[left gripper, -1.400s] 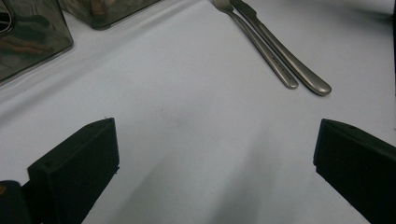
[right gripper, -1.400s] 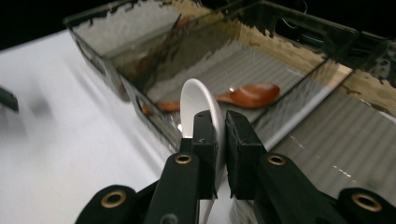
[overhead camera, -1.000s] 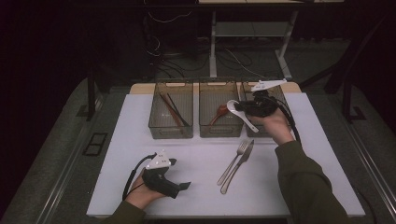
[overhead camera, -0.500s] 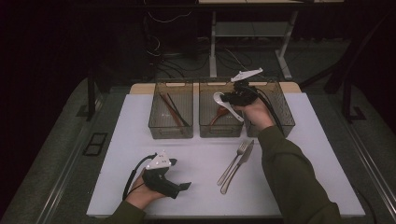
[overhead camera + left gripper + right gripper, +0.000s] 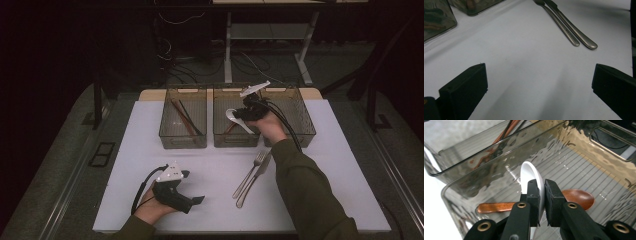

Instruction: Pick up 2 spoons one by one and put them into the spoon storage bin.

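Spreading out below me is the white worktop [image 5: 215, 170], three clear bins along its far edge. My right tongs [image 5: 542, 195] pinch a white spoon [image 5: 530, 176] above the middle bin [image 5: 454, 186], over a wooden spoon [image 5: 576, 197]. I should lower it well inside before releasing. My left tongs [image 5: 536, 82] rest open, empty.

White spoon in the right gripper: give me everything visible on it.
The white spoon looks glossy, like ceramic or plastic, with a deep rounded bowl and a short handle. The right gripper is shut on it, jaws pinching it edge-on. It hangs over the middle bin, above a brown wooden spoon lying on the bin floor, apparently not touching it.
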Tool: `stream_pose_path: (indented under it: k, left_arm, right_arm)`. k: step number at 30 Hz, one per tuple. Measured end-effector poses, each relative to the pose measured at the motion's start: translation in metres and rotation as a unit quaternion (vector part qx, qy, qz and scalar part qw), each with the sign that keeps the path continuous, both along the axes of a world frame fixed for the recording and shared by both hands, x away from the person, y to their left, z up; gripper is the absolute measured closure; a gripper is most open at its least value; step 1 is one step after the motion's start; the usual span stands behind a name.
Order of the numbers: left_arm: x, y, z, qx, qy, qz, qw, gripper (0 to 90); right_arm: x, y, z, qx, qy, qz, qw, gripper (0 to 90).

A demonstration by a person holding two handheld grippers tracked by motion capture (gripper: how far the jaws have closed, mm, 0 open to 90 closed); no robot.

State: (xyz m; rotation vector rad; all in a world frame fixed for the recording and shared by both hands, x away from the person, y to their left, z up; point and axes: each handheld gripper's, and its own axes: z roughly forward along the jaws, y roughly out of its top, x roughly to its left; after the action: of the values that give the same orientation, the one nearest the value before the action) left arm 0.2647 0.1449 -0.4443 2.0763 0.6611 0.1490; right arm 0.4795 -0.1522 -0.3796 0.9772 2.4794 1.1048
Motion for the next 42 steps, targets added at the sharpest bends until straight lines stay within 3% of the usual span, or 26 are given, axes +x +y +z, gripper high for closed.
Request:
stream_pose_path:
  k: [4, 12, 18, 24, 34, 39, 42]
  left_arm:
    - [0.000, 0.000, 0.000, 0.000, 0.000, 0.000, 1.0000, 0.0]
    - [0.000, 0.000, 0.000, 0.004, -0.001, -0.002, 1.0000, 0.0]
    - [0.000, 0.000, -0.001, 0.003, -0.001, 0.000, 1.0000, 0.0]
    - [0.000, -0.001, 0.000, 0.002, 0.001, 0.001, 1.0000, 0.0]
    - [0.000, -0.002, 0.001, -0.001, 0.000, 0.003, 1.0000, 0.0]
    - [0.000, -0.002, 0.001, 0.000, 0.000, 0.003, 1.0000, 0.0]
    - [0.000, -0.002, 0.001, 0.001, 0.000, 0.003, 1.0000, 0.0]
  right_arm:
    - [-0.002, -0.002, 0.003, 0.001, 0.003, 0.003, 1.0000, 73.8]
    - [-0.008, -0.011, 0.011, 0.034, 0.001, -0.001, 0.9994, 56.0]
    - [-0.021, -0.023, 0.018, 0.064, 0.005, -0.008, 0.9979, 43.7]
    - [-0.039, -0.039, 0.020, 0.093, 0.007, -0.006, 0.9956, 37.5]
    - [-0.076, -0.059, 0.012, 0.100, -0.010, -0.017, 0.9948, 29.8]
    - [-0.095, -0.063, 0.004, 0.078, -0.015, -0.017, 0.9967, 28.0]
    - [-0.105, -0.067, -0.001, 0.080, -0.014, -0.012, 0.9966, 28.0]
